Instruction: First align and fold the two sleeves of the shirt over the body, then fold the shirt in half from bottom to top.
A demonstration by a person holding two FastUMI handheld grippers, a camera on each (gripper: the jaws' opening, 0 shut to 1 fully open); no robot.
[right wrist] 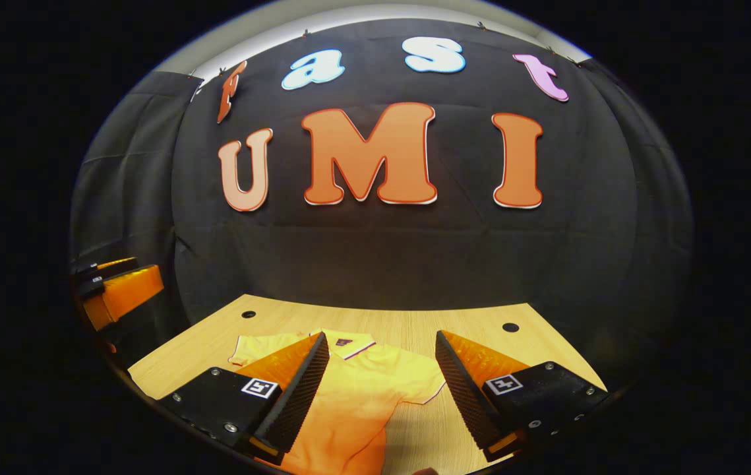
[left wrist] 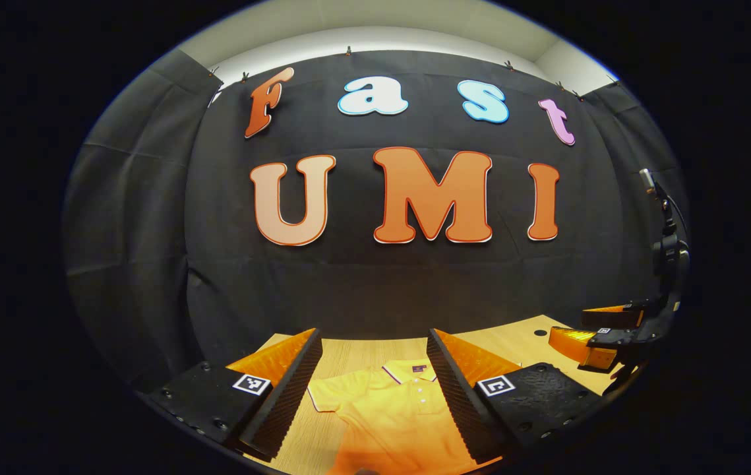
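Shirt (right wrist: 355, 389) flat (sleeves unfolded), table (right wrist: 467, 326)

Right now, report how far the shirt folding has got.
Nothing looks done: the shirt lies flat on the table with its sleeves spread out. In hand: the left claw and right claw are open above it. Left: both sleeve folds, then the bottom-to-top fold.

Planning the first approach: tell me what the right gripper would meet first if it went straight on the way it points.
Probably the shirt. The right gripper is open, and the shirt's body and one sleeve lie between its fingers on the table. Depth is unclear; beyond it stands the booth wall.
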